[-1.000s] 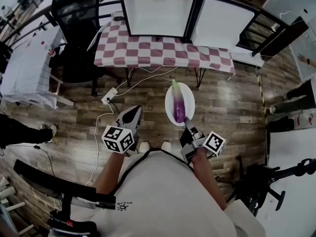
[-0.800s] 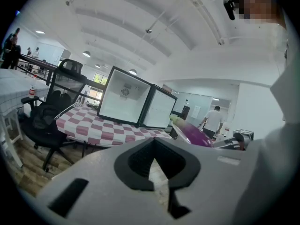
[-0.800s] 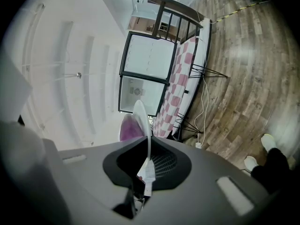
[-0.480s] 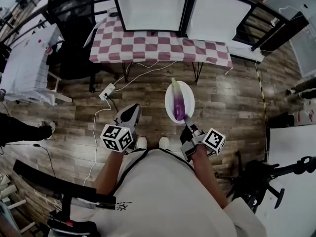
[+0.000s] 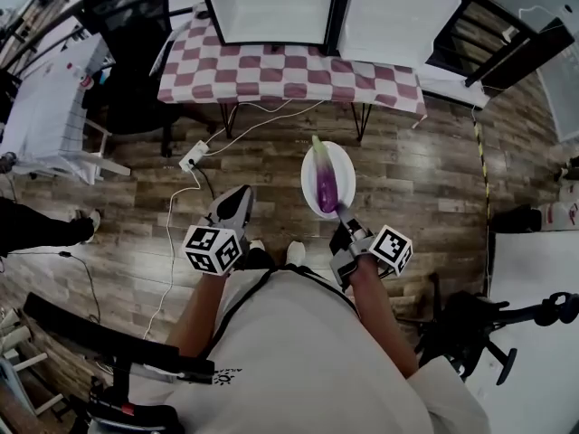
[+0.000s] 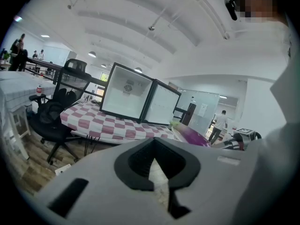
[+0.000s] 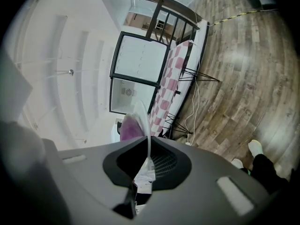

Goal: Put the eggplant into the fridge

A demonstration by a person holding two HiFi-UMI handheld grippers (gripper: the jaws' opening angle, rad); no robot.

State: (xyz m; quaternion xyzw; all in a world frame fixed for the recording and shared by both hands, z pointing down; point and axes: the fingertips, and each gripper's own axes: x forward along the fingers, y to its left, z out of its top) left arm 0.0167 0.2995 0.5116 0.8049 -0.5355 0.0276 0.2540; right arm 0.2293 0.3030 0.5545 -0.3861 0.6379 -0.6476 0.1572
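Note:
A purple eggplant (image 5: 326,186) with a green stem lies on a white oval plate (image 5: 346,172). My right gripper (image 5: 342,213) is shut on the plate's near rim and carries it level over the wooden floor. In the right gripper view the rim (image 7: 146,125) stands edge-on between the jaws, with the eggplant (image 7: 128,128) behind it. My left gripper (image 5: 233,204) hangs to the left, shut and holding nothing. The small fridge (image 5: 270,3) stands on the checkered table (image 5: 289,72) ahead, its door (image 5: 398,16) swung open to the right. The left gripper view shows the fridge (image 6: 126,97) and the eggplant (image 6: 193,136).
A black office chair (image 5: 136,25) stands left of the table. A white power strip (image 5: 191,156) and cables lie on the floor under the table's front. A white-covered table (image 5: 45,107) is at far left. A black stand (image 5: 470,333) is at lower right.
The table and fridge have come nearer in the head view. Both grippers and the plate with the eggplant have moved forward towards them. The right grip on the plate is unchanged.

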